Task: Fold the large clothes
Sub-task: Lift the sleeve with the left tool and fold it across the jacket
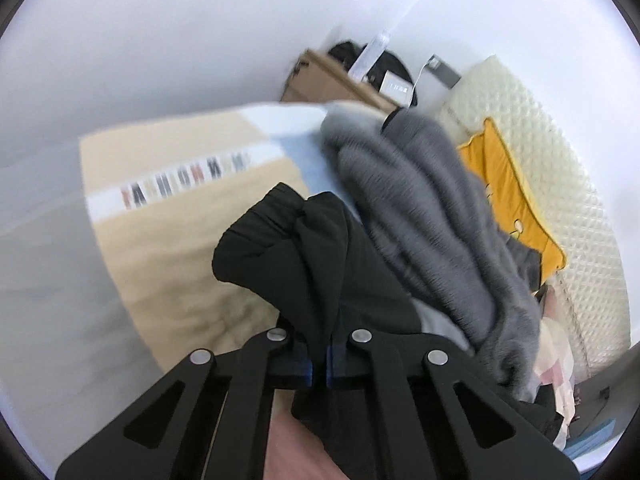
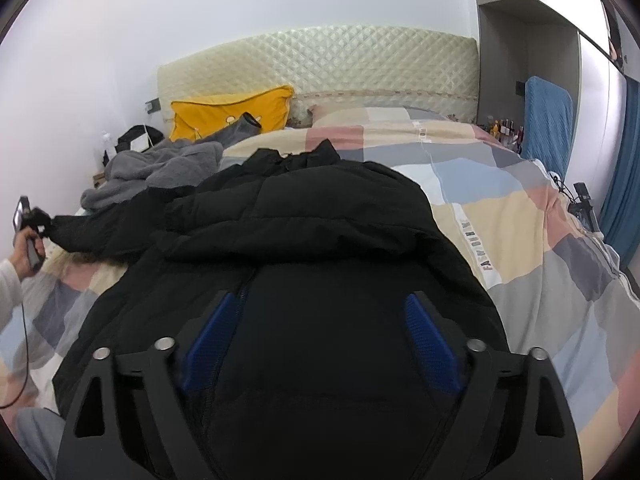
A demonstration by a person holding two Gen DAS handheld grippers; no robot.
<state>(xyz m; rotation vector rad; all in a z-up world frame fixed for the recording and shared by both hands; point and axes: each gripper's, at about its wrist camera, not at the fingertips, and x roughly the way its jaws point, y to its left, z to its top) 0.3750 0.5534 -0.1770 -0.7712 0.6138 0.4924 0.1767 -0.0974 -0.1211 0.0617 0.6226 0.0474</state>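
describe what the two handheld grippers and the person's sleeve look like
Both grippers are matte black linkage frames with silver round pivot pins, triangular cut-outs in the outer arms and textured blue finger pads. The left gripper and the right gripper look alike. The sleeve is white, with a thin dark cable hanging below it.

The black jacket (image 2: pixel 304 216) is showing matt, smooth quilted cloth, puffed in ridges. At ten o'clock from it, a grey garment (image 2: pixel 160 168) is looking fleecy and soft. The bed cover (image 2: pixel 520 240) is reading as flat woven cotton patchwork. The headboard (image 2: pixel 320 64) is gleaming, padded and diamond-stitched. The right hand-held gripper (image 2: pixel 320 332) is wearing matt black plastic, textured blue pads (image 2: pixel 430 344) and shiny metal rivets (image 2: pixel 165 343).
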